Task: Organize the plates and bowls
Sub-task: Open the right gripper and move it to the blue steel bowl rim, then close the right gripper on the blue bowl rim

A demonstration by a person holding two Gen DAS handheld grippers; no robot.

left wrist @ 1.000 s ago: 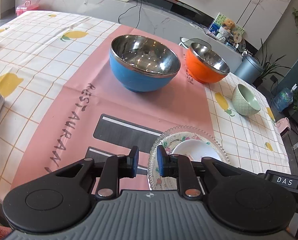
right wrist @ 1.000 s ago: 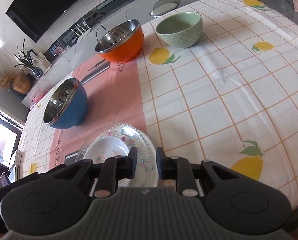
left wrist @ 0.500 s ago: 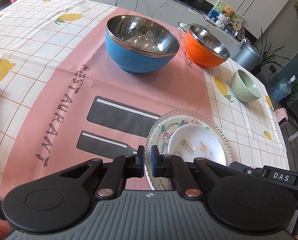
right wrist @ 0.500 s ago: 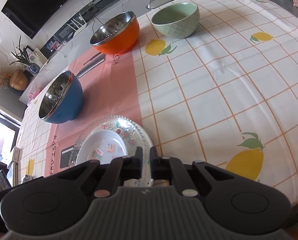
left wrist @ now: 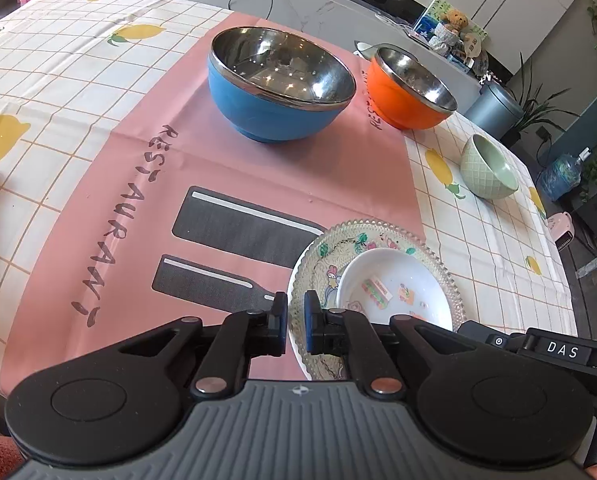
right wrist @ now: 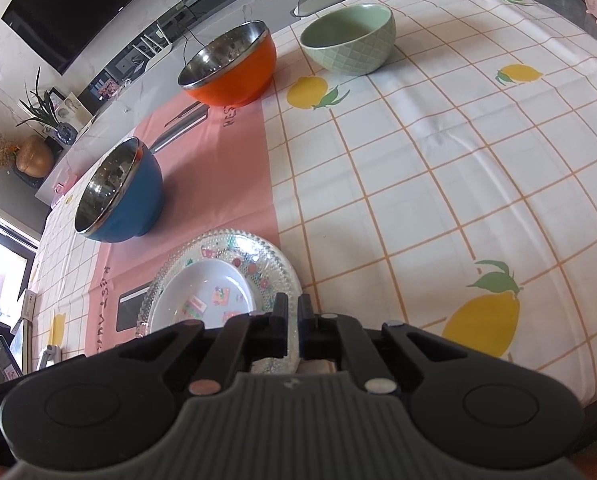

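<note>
Both tongs, left [left wrist: 295, 307] and right [right wrist: 292, 309], clamp glass plate [left wrist: 426, 240] (opposite rims).

A pink paper placemat [left wrist: 146, 168] printed with dark cutlery shapes lies ahead of the gripper, over a white checked tablecloth with yellow lemons [right wrist: 438, 184]. Far ahead to the right stand a grey round bin [left wrist: 494, 110] and a small teddy bear [left wrist: 454, 20].

Glass plate [right wrist: 234, 248] near rim hidden behind right tool [right wrist: 292, 320], white dish [left wrist: 394, 284] edge hidden likewise
</note>
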